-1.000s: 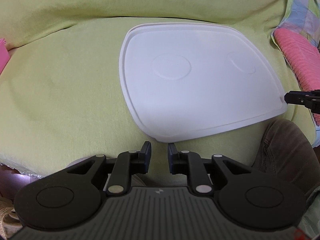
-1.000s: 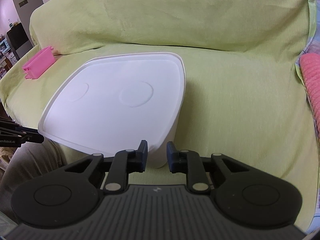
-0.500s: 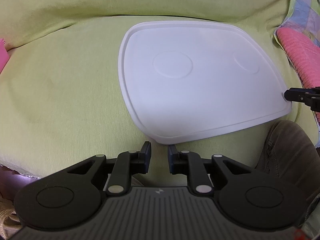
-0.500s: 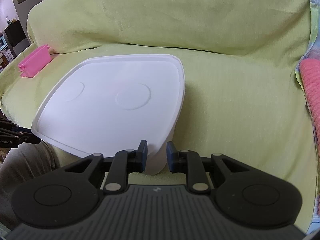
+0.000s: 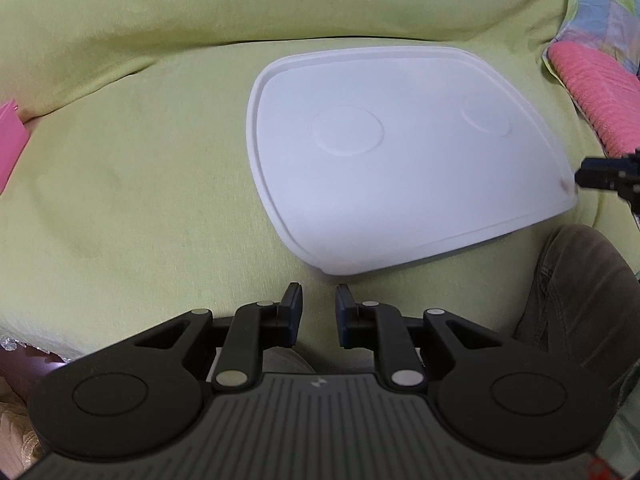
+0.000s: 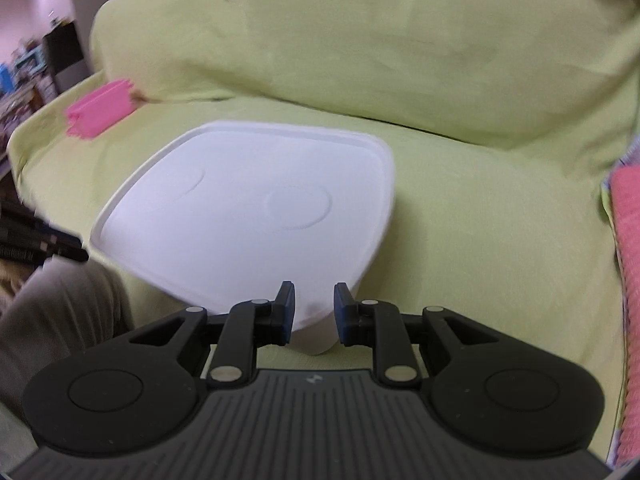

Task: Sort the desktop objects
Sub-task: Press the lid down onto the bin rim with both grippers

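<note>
Nearest the left wrist camera, the left gripper [image 5: 318,312] holds its jaws parted by a narrow gap with nothing between them, poised over the green sofa cover [image 5: 132,184] just short of the near corner of the white tray [image 5: 400,184]. A small moulded logo sits on each gripper's ribbed housing; no writing on it can be read. The person's trouser leg [image 5: 576,288] shows at lower right.

In the right wrist view, the right gripper [image 6: 315,312] is likewise slightly parted and empty, its fingertips framing the tray's [image 6: 240,232] near corner; whether they touch it cannot be told, as the view is blurred.

The tray lies flat on the sofa seat, carrying nothing, with two shallow round recesses pressed into its surface and a raised rim. No label is visible on it.

Farther off, a pink container [image 6: 100,114] rests on the seat's left end, its contents hidden. A pink knitted cloth [image 5: 596,100] lies at the right edge.
</note>
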Tool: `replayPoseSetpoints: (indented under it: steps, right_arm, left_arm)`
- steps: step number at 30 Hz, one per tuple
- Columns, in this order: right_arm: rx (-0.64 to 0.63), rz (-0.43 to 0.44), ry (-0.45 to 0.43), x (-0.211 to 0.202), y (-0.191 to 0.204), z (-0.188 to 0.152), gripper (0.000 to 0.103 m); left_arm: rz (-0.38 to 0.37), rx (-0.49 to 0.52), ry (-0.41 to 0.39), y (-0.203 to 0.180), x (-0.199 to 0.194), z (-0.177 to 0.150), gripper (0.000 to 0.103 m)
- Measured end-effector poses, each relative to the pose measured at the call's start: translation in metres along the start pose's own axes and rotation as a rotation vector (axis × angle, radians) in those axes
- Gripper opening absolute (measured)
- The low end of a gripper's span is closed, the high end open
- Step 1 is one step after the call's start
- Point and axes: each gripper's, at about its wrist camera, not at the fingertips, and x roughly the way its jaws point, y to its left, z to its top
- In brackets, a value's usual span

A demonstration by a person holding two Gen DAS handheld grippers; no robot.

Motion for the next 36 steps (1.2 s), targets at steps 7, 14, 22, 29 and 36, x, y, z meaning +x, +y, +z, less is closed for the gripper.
replayPoseSetpoints:
  steps: [7,14,22,29,36]
  right_arm:
    - [-0.078,-0.01,0.023,0.005,0.011,-0.005,0.018]
    - [-0.088,-0.018,0.018,0.006,0.012,-0.001,0.018]
    - [-0.121,0.03,0.074,-0.014,0.014,-0.004,0.018]
    - [-0.133,0.024,0.144,-0.011,0.015,-0.005,0.012]
    - [-0.116,0.005,0.158,0.004,0.016,-0.002,0.012]
  left_arm:
    - [-0.001,0.007,0.013,-0.004,0.01,0.005,0.02]
    - [-0.006,0.006,0.028,-0.003,0.018,0.006,0.02]
    - [-0.022,0.113,0.015,-0.007,-0.008,-0.004,0.02]
    - [-0.081,0.203,-0.016,-0.029,-0.007,0.009,0.021]
    - [-0.054,0.2,0.0,-0.027,0.007,0.018,0.022]
